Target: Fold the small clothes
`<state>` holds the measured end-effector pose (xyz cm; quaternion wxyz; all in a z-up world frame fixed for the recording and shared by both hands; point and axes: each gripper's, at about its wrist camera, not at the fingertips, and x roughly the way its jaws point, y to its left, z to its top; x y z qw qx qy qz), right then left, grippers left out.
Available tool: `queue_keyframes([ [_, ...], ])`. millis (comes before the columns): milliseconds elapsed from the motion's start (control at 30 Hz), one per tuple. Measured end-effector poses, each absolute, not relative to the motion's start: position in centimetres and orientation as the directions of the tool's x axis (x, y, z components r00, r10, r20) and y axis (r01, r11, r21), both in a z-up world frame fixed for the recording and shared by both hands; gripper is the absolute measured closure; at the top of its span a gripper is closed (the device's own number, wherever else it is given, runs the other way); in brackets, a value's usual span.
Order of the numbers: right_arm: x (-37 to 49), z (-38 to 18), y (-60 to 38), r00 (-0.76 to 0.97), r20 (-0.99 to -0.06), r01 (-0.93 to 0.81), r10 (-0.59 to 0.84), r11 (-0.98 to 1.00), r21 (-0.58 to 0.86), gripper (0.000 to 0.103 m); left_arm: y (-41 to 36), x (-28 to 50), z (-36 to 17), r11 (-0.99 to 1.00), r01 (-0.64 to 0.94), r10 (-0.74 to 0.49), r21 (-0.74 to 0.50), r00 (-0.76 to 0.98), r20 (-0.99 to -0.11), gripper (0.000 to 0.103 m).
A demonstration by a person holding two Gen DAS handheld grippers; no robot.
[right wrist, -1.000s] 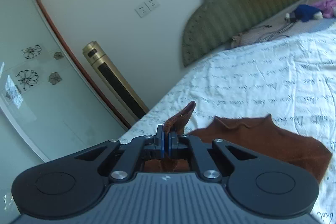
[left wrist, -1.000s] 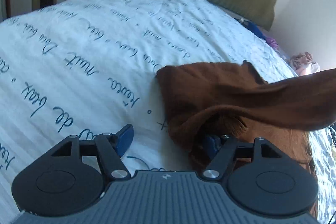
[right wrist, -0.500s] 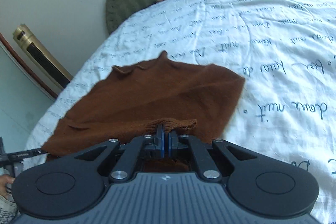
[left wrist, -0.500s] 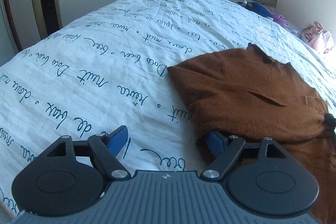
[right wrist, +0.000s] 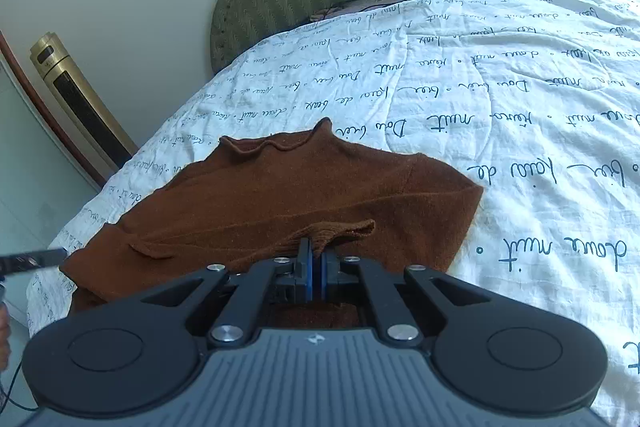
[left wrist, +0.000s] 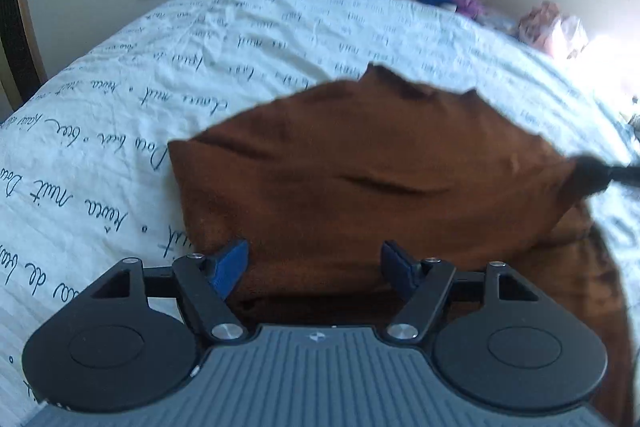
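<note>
The brown knit sweater (right wrist: 280,195) lay flat on the script-printed bedspread (right wrist: 500,115), directly ahead of both tools. The right gripper (right wrist: 315,267) was clamped on a ribbed cuff (right wrist: 340,229) folded over the body. The left gripper (left wrist: 314,267), jaws spread wide, hovered over the near hem, holding nothing. Judgement: lay the cuff down square and taut before releasing; pin the hem against sliding.

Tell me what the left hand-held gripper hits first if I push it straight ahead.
Probably the brown sweater: the left hand-held gripper is open, its jaws straddling the near part of the folded garment on the bedspread. Depth is unclear, so it may skim over the top layer instead.
</note>
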<state>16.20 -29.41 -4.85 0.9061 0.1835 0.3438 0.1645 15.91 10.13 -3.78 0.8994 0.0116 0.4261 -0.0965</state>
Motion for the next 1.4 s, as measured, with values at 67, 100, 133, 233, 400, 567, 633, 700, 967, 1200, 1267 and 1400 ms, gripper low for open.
queue_keyframes([
  [67, 16.0, -3.9, -29.3, 0.729, -0.545, -0.179, 0.413, 0.884, 0.431, 0.100, 10.6, 15.2, -5.0, 0.983, 0.181, -0.138, -0.027, 0.634, -0.761, 0.028],
  [100, 15.9, -3.4, -29.2, 0.739, -0.529, -0.193, 0.417, 0.884, 0.427, 0.100, 10.8, 14.9, -5.0, 0.982, 0.186, -0.137, -0.021, 0.636, -0.759, 0.028],
  [133, 15.8, -2.9, -29.0, 0.749, -0.518, -0.206, 0.413, 0.888, 0.410, 0.100, 10.9, 14.8, -4.9, 0.983, 0.184, -0.134, -0.020, 0.635, -0.761, 0.028],
  [233, 16.3, -2.4, -28.1, 0.758, -0.542, -0.207, 0.363, 0.922, 0.327, 0.100, 11.0, 14.3, -4.6, 0.983, 0.180, -0.136, -0.023, 0.646, -0.751, 0.024],
  [400, 17.8, -8.0, -28.7, 0.694, -0.699, -0.069, 0.176, 0.982, 0.178, 0.102, 10.7, 14.8, -5.8, 0.989, 0.145, -0.114, -0.019, 0.681, -0.723, 0.009],
  [567, 15.7, -5.7, -29.9, 0.729, -0.667, -0.029, 0.154, 0.980, 0.194, 0.098, 12.7, 14.3, -2.8, 0.979, 0.117, -0.199, -0.166, 0.700, -0.686, 0.009],
  [633, 14.9, -3.9, -29.3, 0.756, -0.622, -0.095, 0.206, 0.974, 0.206, 0.099, 13.3, 14.2, -1.6, 0.974, 0.089, -0.209, -0.210, 0.719, -0.663, 0.009],
  [700, 15.0, -3.2, -27.7, 0.750, -0.601, -0.166, 0.277, 0.958, 0.234, 0.099, 13.4, 14.9, -1.7, 0.966, 0.085, -0.230, -0.244, 0.711, -0.665, 0.008],
  [967, 16.4, -8.0, -22.1, 0.677, -0.677, -0.268, 0.288, 0.953, 0.138, 0.100, 12.3, 15.7, -5.9, 0.996, 0.058, -0.085, -0.062, 0.642, -0.762, 0.001],
  [1200, 10.0, -4.7, -22.6, 0.632, -0.638, -0.320, 0.440, 0.898, 0.303, 0.096, 11.9, 10.7, -1.6, 0.967, 0.212, -0.250, -0.139, 0.706, -0.663, 0.010],
  [1267, 7.7, -4.8, -21.9, 0.591, -0.623, -0.372, 0.512, 0.859, 0.353, 0.095, 10.2, 10.2, -0.9, 0.947, 0.291, -0.309, -0.134, 0.724, -0.617, 0.009],
  [1400, 3.6, -5.2, -20.8, 0.582, -0.641, -0.378, 0.501, 0.864, 0.333, 0.095, 6.7, 10.3, 0.3, 0.948, 0.317, -0.275, -0.030, 0.766, -0.581, 0.006],
])
